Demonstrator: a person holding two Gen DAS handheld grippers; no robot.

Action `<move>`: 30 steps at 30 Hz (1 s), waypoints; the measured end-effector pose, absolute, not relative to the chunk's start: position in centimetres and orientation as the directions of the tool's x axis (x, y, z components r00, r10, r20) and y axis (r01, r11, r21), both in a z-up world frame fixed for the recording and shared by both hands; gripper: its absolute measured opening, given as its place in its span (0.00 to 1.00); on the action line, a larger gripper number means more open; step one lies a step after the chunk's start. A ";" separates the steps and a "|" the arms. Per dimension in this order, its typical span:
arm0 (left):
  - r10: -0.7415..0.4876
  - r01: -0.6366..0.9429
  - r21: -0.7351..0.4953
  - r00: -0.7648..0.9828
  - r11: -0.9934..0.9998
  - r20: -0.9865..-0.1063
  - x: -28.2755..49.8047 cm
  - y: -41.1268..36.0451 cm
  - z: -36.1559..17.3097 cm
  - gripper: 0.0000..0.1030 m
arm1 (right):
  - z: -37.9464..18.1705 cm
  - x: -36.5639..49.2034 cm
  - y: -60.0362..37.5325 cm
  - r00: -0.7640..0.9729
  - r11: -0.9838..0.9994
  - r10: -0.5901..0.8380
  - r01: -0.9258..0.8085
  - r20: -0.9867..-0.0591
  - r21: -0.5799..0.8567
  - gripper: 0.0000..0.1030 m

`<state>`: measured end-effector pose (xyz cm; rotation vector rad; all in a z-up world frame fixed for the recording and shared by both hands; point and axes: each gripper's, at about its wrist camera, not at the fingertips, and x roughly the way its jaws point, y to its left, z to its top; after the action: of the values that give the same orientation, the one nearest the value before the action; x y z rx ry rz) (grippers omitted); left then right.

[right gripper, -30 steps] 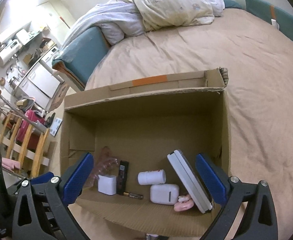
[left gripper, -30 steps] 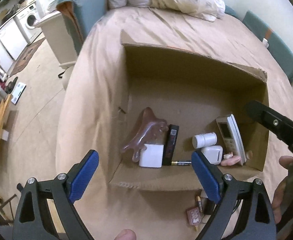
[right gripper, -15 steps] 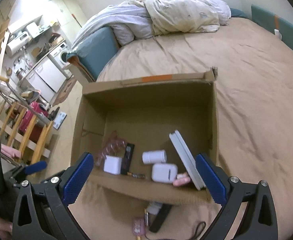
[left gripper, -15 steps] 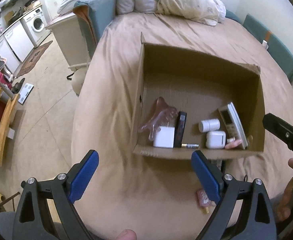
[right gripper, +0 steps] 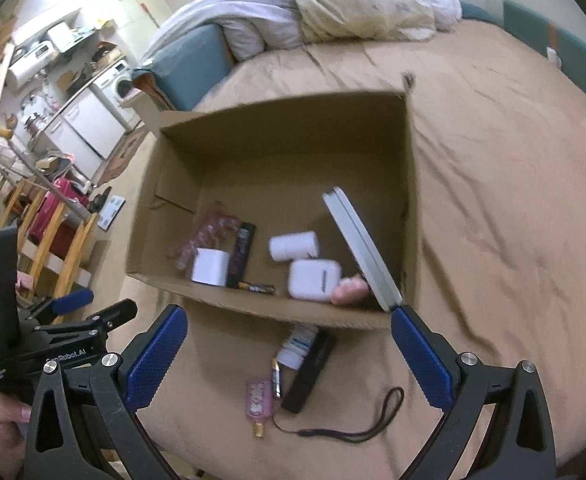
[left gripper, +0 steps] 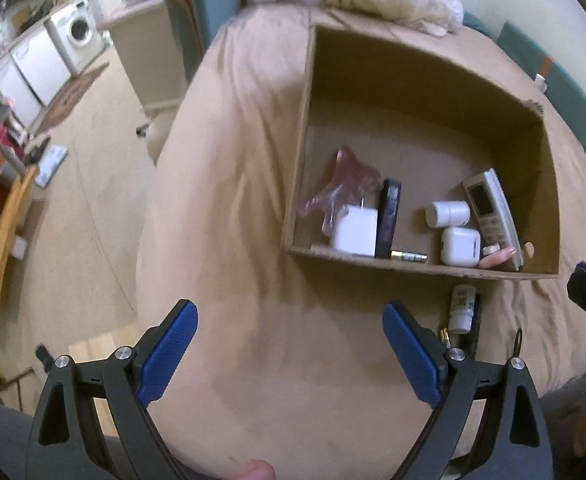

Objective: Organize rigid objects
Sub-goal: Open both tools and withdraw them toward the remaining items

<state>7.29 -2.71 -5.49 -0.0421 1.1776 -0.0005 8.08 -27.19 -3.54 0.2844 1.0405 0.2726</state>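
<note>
An open cardboard box (right gripper: 411, 184) lies on the tan bed. Inside are a white charger cube (right gripper: 210, 267), a black stick-shaped device (right gripper: 241, 254), a battery (right gripper: 258, 288), a white bottle (right gripper: 294, 245), a white earbud case (right gripper: 313, 275), a pink item (right gripper: 349, 290) and a white remote (right gripper: 361, 248). Outside its near wall lie a small white bottle (right gripper: 297, 346), a black bar (right gripper: 309, 372), a battery (right gripper: 276, 378) and a pink keychain (right gripper: 258, 398) with a black strap. Both grippers, left (left gripper: 289, 352) and right (right gripper: 289, 354), are open and empty, short of the box.
The box also shows in the left wrist view (left gripper: 549, 184). A crumpled duvet (right gripper: 333, 8) lies at the bed's head. The bed edge drops to the floor on the left (left gripper: 93, 200). Kitchen units and a washing machine (left gripper: 77, 32) stand far left.
Both grippers have pulled back and up from the box. The items on the bed in front of the box have come into view.
</note>
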 end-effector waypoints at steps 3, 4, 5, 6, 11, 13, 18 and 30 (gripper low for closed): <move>-0.007 -0.016 -0.015 0.380 1.000 -0.925 7.4 -2.8 -5.9 0.90 | -4.6 8.4 -27.7 0.450 0.929 0.349 -0.054 -0.822 0.365 1.00; -0.004 -0.011 -0.009 0.380 1.000 -0.925 7.4 -2.8 -6.0 0.90 | -5.0 8.4 -27.8 0.439 0.931 0.343 -0.043 -0.830 0.362 1.00; -0.002 -0.006 -0.004 0.378 1.000 -0.926 7.4 -2.9 -6.1 0.90 | -5.6 8.6 -27.8 0.420 0.935 0.333 -0.029 -0.844 0.354 1.00; -0.003 -0.004 -0.004 0.374 1.000 -0.927 7.4 -3.0 -6.2 0.90 | -6.1 8.7 -27.8 0.399 0.938 0.325 -0.022 -0.857 0.346 1.00; -0.012 -0.005 -0.015 0.356 1.000 -0.935 7.4 -3.0 -6.5 0.90 | -8.0 9.1 -27.9 0.319 0.931 0.344 0.003 -0.883 0.364 1.00; -0.009 -0.007 -0.012 0.358 1.000 -0.934 7.4 -3.1 -6.4 0.90 | -8.1 9.1 -28.2 0.312 0.919 0.368 0.018 -0.876 0.393 1.00; 0.002 -0.016 -0.004 0.338 1.000 -0.941 7.4 -3.1 -6.7 0.90 | -9.3 9.5 -28.4 0.270 0.901 0.400 0.062 -0.876 0.430 1.00; -0.048 -0.033 -0.061 0.297 0.998 -0.954 7.9 -2.8 -7.2 0.90 | -12.7 11.9 -25.7 0.139 0.867 0.481 0.074 -0.866 0.493 0.37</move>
<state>7.92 -2.82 -7.15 -0.0734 1.2692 -0.0100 11.94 -25.66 -12.66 0.4777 1.4148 0.3109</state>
